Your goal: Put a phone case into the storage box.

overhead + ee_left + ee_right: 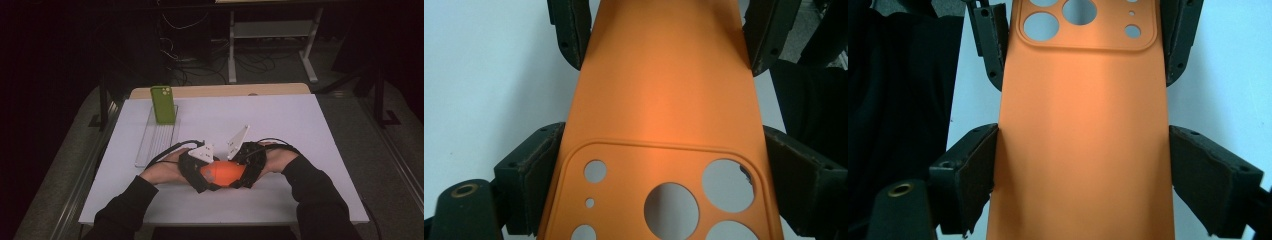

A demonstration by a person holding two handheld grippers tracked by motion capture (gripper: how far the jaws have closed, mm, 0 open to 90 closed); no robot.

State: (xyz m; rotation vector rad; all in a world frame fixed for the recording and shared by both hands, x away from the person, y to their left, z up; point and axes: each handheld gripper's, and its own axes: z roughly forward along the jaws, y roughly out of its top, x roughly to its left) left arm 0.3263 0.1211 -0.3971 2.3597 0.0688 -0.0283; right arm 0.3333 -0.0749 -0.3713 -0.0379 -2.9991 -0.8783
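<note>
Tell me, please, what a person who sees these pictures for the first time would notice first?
The bright orange phone case near the front of the white table catches the eye first; the left gripper clamps its end with the camera holes and the right gripper the other end. Next comes the green phone, which stands upright at the far end of a clear tray at the table's left.

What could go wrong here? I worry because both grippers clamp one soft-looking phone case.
1. The orange case is gripped by its side edges at both ends, by the left gripper and the right gripper; squeezing or pulling apart could bow or twist it.
2. It could slip from the pads and drop onto the table.
</note>
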